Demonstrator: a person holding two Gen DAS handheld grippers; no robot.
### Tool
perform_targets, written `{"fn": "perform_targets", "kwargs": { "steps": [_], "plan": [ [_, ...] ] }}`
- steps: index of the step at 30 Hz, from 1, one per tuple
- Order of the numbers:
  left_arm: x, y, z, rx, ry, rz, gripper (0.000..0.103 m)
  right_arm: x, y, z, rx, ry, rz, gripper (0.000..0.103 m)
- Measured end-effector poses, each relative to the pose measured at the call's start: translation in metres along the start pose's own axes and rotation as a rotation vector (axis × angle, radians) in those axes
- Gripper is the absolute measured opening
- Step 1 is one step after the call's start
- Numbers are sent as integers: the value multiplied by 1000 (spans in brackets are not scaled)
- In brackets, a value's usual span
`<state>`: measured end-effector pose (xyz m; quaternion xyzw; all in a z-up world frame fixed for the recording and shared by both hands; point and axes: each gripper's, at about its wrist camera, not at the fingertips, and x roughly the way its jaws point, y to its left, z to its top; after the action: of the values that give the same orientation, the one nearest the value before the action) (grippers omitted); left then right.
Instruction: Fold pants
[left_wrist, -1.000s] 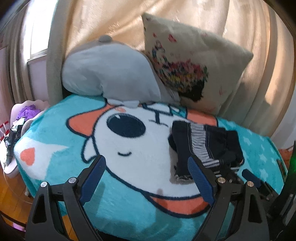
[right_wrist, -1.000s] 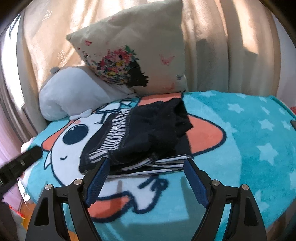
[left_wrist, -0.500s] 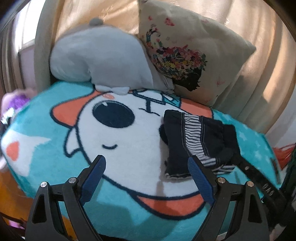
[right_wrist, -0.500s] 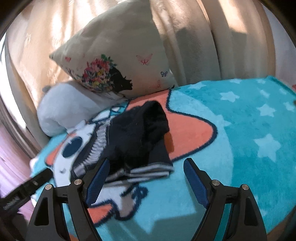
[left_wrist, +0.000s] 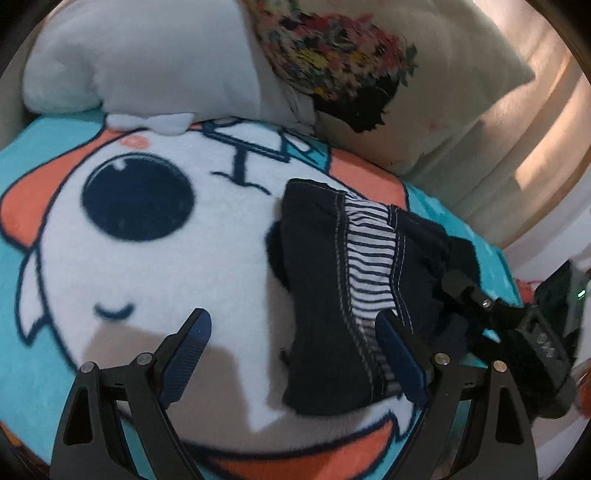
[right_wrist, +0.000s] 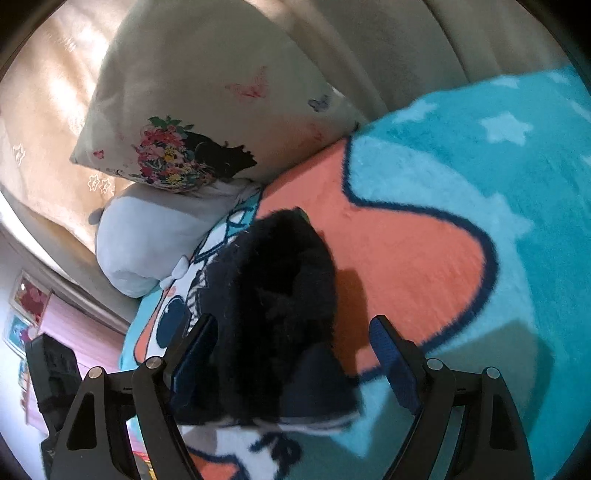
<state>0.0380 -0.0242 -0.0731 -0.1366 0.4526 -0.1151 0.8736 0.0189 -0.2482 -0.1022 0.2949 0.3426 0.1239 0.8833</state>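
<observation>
Dark navy pants (left_wrist: 325, 280) with a striped white band lie bunched on a cartoon blanket (left_wrist: 155, 251). My left gripper (left_wrist: 295, 354) is open and empty, low over the blanket, its right finger at the pants' near edge. In the right wrist view the pants (right_wrist: 273, 317) fill the space between the fingers of my open right gripper (right_wrist: 291, 354), which hovers close over their right end. The right gripper (left_wrist: 491, 314) also shows at the pants' right side in the left wrist view.
A grey plush pillow (left_wrist: 147, 55) and a cream floral cushion (left_wrist: 369, 66) lean against the curtain behind the blanket. The teal starred part of the blanket (right_wrist: 480, 155) spreads to the right. A pink wall and dark object (right_wrist: 51, 369) lie off the left edge.
Both grippers have moved forward and down toward the pants, which now look much larger. The right gripper has tilted and now straddles the pants' end. The pants have not moved.
</observation>
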Motion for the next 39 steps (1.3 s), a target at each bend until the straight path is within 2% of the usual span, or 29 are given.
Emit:
{"fn": "perform_targets", "kwargs": {
  "steps": [1,2,4,8,13,18,21,22,23,25,28,32,39],
  "plan": [
    [2,-5,1,18,-2,-3,84,2,4,0,-10,4,18,84],
    [3,-7,1,25,3,-16,61,5,6,1,-13,10,35,76],
    [8,-15,-1,30,48,-68,26,13,11,1,-14,35,52,58],
    [-4,-23,-5,55,5,-39,24,6,20,-2,-52,15,49,43],
    [-31,-26,-7,34,-29,-54,24,-12,26,-5,-64,-8,80,42],
    [-36,-28,-13,60,-51,21,24,-18,25,-22,-82,-7,50,42],
    [-33,-25,-19,63,-44,77,33,-13,21,-26,-90,0,-11,48],
    [-36,-24,-21,60,-52,89,36,-14,20,-26,-90,-2,-27,54],
    [-38,-22,-22,59,-62,95,40,-18,20,-26,-92,-14,-48,63],
    [-49,-20,-26,56,-93,116,48,-27,20,-26,-94,-49,-64,70],
    [-64,-16,-32,38,-137,144,58,-45,21,-27,-95,-107,-87,75],
    [-76,-11,-38,10,-158,139,60,-66,23,-35,-95,-168,-137,77],
    [-94,-7,-48,-13,-202,145,61,-78,36,-49,-123,-200,-189,78]
  ]
}}
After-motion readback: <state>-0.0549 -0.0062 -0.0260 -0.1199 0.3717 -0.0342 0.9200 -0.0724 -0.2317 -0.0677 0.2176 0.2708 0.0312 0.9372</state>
